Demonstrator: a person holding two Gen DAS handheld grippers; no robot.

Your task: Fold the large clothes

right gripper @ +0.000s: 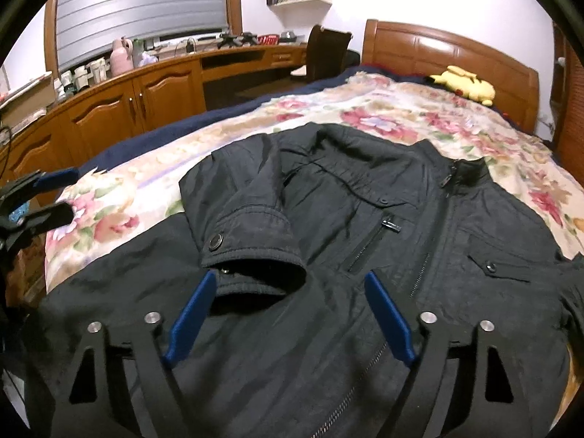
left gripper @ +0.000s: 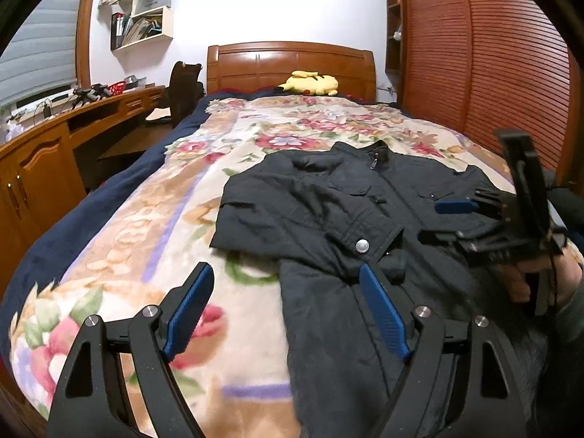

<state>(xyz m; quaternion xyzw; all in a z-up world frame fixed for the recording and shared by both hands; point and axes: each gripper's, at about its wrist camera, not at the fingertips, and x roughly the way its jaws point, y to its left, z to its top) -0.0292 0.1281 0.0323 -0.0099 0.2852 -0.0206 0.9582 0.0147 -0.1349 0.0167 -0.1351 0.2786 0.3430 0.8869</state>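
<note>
A black zip-up jacket [left gripper: 350,219] lies front up on a floral blanket on the bed, collar toward the headboard. It also fills the right wrist view [right gripper: 365,241]. Its left sleeve is folded across the chest, cuff [right gripper: 252,244] with a snap button lying on the front. My left gripper [left gripper: 286,273] is open, above the jacket's lower left edge and the blanket. My right gripper [right gripper: 290,281] is open just above the folded cuff; it also shows in the left wrist view [left gripper: 445,221] over the jacket's right side. Neither holds anything.
The floral blanket [left gripper: 164,226] covers the bed over a navy sheet. A yellow plush toy [left gripper: 310,83] lies by the wooden headboard [left gripper: 292,62]. A wooden desk and cabinets [right gripper: 120,106] run along the left. A louvered wardrobe [left gripper: 485,62] stands at the right.
</note>
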